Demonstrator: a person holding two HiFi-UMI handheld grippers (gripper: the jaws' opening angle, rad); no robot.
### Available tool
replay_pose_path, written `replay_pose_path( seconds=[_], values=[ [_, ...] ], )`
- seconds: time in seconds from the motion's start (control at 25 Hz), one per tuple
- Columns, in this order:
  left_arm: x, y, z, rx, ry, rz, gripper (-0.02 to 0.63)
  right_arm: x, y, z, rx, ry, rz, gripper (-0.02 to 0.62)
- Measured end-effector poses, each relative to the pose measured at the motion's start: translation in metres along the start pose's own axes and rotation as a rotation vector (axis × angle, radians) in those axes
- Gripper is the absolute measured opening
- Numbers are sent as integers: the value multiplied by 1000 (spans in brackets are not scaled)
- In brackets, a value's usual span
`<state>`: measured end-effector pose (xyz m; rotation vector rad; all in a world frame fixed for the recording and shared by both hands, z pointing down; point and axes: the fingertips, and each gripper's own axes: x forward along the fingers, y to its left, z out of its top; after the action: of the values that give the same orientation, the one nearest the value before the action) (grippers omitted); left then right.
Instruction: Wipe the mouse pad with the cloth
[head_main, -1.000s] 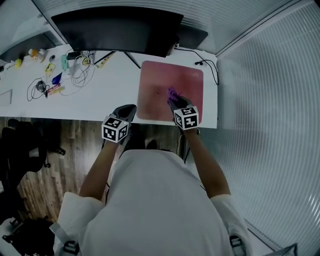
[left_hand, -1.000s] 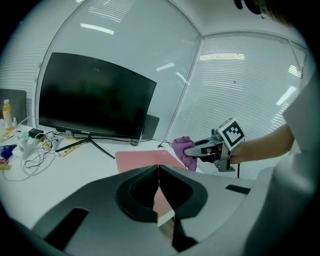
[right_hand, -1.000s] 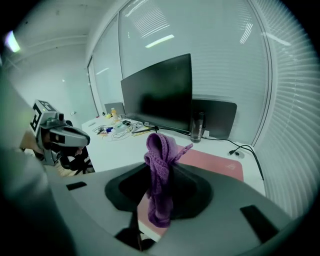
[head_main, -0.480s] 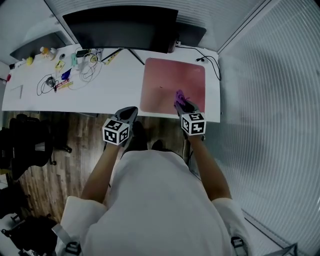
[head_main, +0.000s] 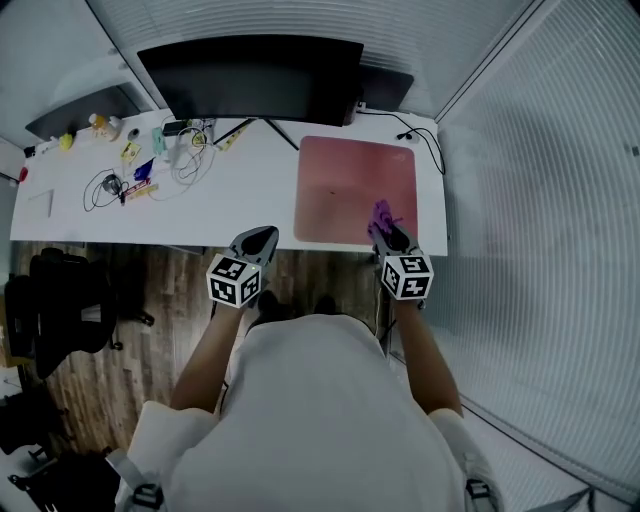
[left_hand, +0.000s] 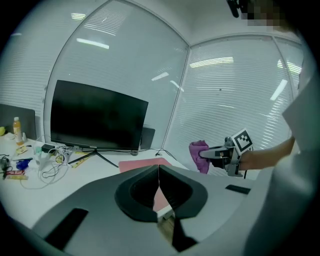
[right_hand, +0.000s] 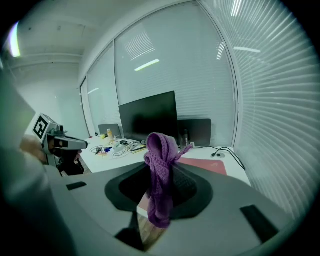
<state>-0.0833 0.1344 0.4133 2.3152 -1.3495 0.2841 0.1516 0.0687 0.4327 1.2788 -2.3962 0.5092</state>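
The right tool (head_main: 388, 238) gripped the purple cloth (head_main: 381, 214) over the mouse pad's (head_main: 345, 180) near edge. The left tool (head_main: 259, 240) was closed on nothing, at the worktop's (head_main: 240, 195) front edge.

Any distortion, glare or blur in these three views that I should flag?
Head view: strong fisheye bends the blinds; the mouse pad is evenly lit, no glare. Left gripper view: round black vignette, ceiling-light reflections on the glass wall, mosaic patch top right. Right gripper view: the purple cloth is sharp between the jaws, bright streaks on the blinds.
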Motion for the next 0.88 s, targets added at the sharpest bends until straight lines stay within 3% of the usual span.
replay_pose_path(
  seconds=[0.28, 0.88],
  values=[
    [-27, 17, 36, 50, -56, -21, 18, -14, 22, 25, 7, -54, -18, 123],
    [-24, 19, 38, 46, -62, -67, 18, -22, 31, 43, -7, -87, -53, 123]
  ],
)
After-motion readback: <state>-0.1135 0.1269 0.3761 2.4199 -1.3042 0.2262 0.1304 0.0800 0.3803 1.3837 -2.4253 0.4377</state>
